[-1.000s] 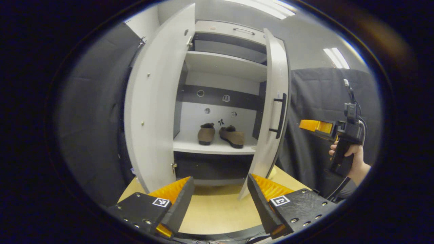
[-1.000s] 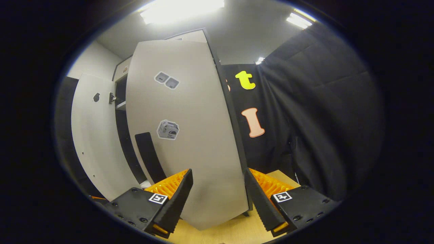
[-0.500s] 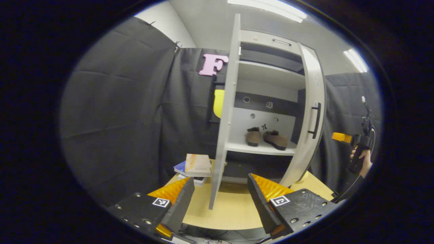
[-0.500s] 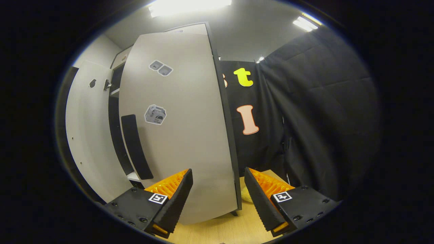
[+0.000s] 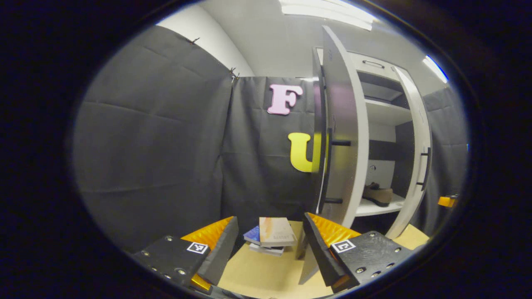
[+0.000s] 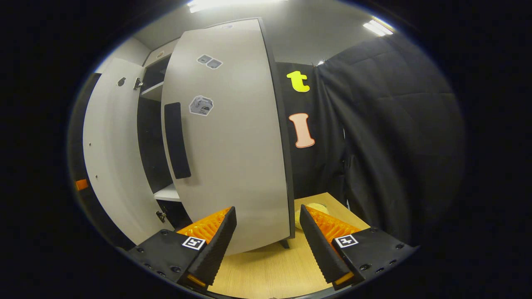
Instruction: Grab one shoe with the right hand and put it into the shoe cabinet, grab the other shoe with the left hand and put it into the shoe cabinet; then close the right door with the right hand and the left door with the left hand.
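Note:
The shoe cabinet stands open on the table. In the left gripper view its left door [image 5: 341, 124] is seen nearly edge-on, with its dark handle [image 5: 328, 170] facing me. One brown shoe [image 5: 378, 194] rests on the white shelf [image 5: 374, 207] inside; the door hides the rest of the shelf. The right door [image 5: 417, 145] stands ajar beyond. My left gripper [image 5: 268, 245] is open and empty, short of the left door. In the right gripper view, my right gripper [image 6: 268, 245] is open and empty just before the right door's outer face [image 6: 232, 137], below its handle [image 6: 176, 141].
A small stack of books [image 5: 272, 234] lies on the wooden table [image 5: 257, 274], left of the cabinet. A yellowish object [image 6: 309, 209] sits on the table [image 6: 266, 270] behind the right door. Black cloth walls close in on both sides. The left door's inner face [image 6: 110, 158] shows beyond.
My left gripper has swung left around the left door, from facing the open cabinet to facing the door's outer side; the books came into view. The right door's handle sits higher in the right gripper view.

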{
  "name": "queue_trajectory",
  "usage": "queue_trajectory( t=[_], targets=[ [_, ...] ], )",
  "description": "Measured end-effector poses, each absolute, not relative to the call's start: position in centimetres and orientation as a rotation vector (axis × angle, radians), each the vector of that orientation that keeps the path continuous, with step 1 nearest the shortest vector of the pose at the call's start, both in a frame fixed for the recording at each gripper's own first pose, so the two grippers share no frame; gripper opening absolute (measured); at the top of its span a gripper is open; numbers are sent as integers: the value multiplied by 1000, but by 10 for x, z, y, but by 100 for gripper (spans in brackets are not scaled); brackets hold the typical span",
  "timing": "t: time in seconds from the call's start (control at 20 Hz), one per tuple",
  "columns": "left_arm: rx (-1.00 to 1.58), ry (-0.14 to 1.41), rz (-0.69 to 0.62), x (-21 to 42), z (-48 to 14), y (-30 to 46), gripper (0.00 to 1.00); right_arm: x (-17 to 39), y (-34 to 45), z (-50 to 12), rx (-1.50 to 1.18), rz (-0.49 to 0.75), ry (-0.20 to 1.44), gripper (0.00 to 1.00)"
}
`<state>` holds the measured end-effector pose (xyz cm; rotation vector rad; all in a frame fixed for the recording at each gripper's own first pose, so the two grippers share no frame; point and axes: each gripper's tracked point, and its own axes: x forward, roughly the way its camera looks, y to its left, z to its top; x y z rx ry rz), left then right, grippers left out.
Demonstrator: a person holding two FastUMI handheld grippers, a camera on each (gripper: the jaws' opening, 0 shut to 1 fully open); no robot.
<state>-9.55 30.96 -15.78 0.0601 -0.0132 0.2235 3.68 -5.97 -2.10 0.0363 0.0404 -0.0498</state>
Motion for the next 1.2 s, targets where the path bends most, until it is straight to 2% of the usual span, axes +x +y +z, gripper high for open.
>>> queue_trajectory(
  t=[0.05,0.4,0.5,0.55,0.85,0.9,1.0,1.15,1.2],
  targets=[
    [85,-13,227,-83,-153,315,98,31,-59,-24,39,-54,44,97],
    [74,-78,100,-16,-117,317,99,3,-66,-37,51,-93,68,97],
    [71,-95,28,-7,-110,306,98,-3,-71,-36,52,-112,69,97],
    [75,-103,-12,-3,-106,295,90,-6,-76,-34,49,-125,67,97],
    [127,-81,-21,0,-103,290,89,-24,-102,-18,61,-203,27,97],
    [129,-71,-21,1,-103,287,82,-27,-104,-18,69,-211,25,97],
    [113,-59,-14,-1,-105,280,92,-29,-107,-20,79,-219,33,97],
    [115,-53,2,-11,-106,262,89,-31,-109,-21,82,-219,41,97],
    [116,-53,-6,-11,-107,253,96,-31,-109,-20,79,-216,39,97]
  ],
)
